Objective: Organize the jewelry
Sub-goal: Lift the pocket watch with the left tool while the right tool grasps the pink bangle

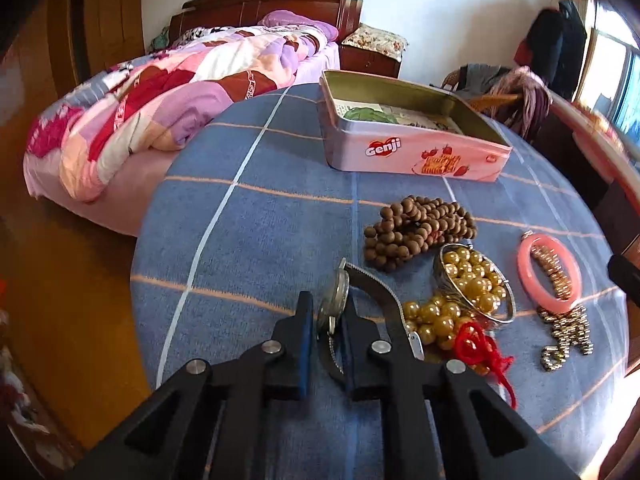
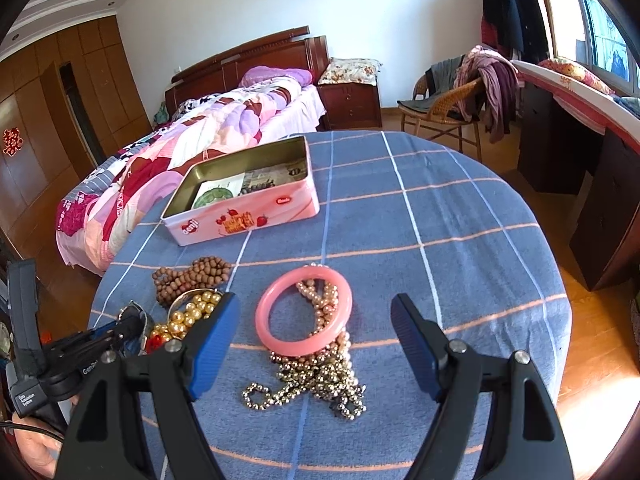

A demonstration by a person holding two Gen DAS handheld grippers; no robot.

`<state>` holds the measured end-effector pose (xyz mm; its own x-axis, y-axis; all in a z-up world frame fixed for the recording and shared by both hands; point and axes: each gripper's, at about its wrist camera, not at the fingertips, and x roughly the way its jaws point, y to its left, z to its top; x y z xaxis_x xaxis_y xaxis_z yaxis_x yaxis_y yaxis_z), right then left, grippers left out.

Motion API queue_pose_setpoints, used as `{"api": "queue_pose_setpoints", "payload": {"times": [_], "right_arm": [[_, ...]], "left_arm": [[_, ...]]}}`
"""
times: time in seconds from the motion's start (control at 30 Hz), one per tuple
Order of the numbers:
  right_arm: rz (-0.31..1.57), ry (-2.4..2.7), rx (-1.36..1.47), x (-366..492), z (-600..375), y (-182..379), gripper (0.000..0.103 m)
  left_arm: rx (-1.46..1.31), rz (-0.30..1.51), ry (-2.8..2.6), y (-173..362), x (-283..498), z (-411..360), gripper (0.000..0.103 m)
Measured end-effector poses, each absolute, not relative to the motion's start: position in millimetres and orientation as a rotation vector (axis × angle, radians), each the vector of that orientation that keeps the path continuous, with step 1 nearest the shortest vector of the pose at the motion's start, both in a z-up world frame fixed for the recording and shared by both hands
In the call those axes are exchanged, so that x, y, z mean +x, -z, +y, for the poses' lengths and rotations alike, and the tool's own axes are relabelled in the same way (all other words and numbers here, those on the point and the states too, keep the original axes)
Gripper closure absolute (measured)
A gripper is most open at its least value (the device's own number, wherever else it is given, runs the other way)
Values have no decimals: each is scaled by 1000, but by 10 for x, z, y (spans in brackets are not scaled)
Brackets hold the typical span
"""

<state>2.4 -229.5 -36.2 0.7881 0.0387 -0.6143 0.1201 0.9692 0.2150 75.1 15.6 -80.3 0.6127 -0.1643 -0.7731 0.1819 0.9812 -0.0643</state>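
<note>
Gripping the watch (image 1: 334, 304) edge-on, the left claw (image 1: 329, 334) risked slippage; its strap could snag nearby gold beads (image 1: 472, 280). Right claw (image 2: 316, 344) stood open.

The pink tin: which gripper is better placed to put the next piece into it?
Probably the left. The left gripper is already shut on the watch, so it only has to carry it to the tin. The right gripper is open and empty above the pink bangle.

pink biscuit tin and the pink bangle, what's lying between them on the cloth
In the right wrist view, only bare blue checked tablecloth separates the open pink biscuit tin from the pink plastic bangle.
</note>
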Motion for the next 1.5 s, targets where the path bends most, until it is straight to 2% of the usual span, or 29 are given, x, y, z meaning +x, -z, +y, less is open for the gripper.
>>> {"api": "queue_pose_setpoints", "payload": {"times": [0.17, 0.23, 0.33, 0.53, 0.67, 0.7, 1.27, 1.43, 1.47, 1.5], "right_arm": [[660, 66, 247, 31, -2353, 351, 23], [673, 83, 251, 49, -2409, 379, 23], [697, 85, 273, 93, -2468, 429, 23], [730, 45, 254, 200, -2438, 448, 23], [763, 1, 242, 291, -2394, 474, 9], [772, -15, 237, 321, -2376, 488, 9], [950, 1, -43, 709, -1984, 754, 9], [964, -18, -8, 732, -2058, 763, 8], [960, -17, -4, 726, -2069, 753, 10], [952, -17, -5, 718, -2073, 738, 18]], "left_arm": [[71, 865, 198, 811, 761, 91, 91], [71, 856, 210, 814, 750, 105, 95], [45, 857, 227, 798, 750, 133, 96], [-14, 757, 275, 500, 682, 191, 96], [-36, 710, 294, 314, 649, 213, 96], [-40, 702, 299, 274, 646, 219, 96], [-45, 689, 326, 219, 632, 210, 96], [-49, 690, 325, 221, 624, 212, 96], [-50, 689, 325, 220, 622, 210, 96], [-51, 690, 326, 219, 621, 209, 96]]}}
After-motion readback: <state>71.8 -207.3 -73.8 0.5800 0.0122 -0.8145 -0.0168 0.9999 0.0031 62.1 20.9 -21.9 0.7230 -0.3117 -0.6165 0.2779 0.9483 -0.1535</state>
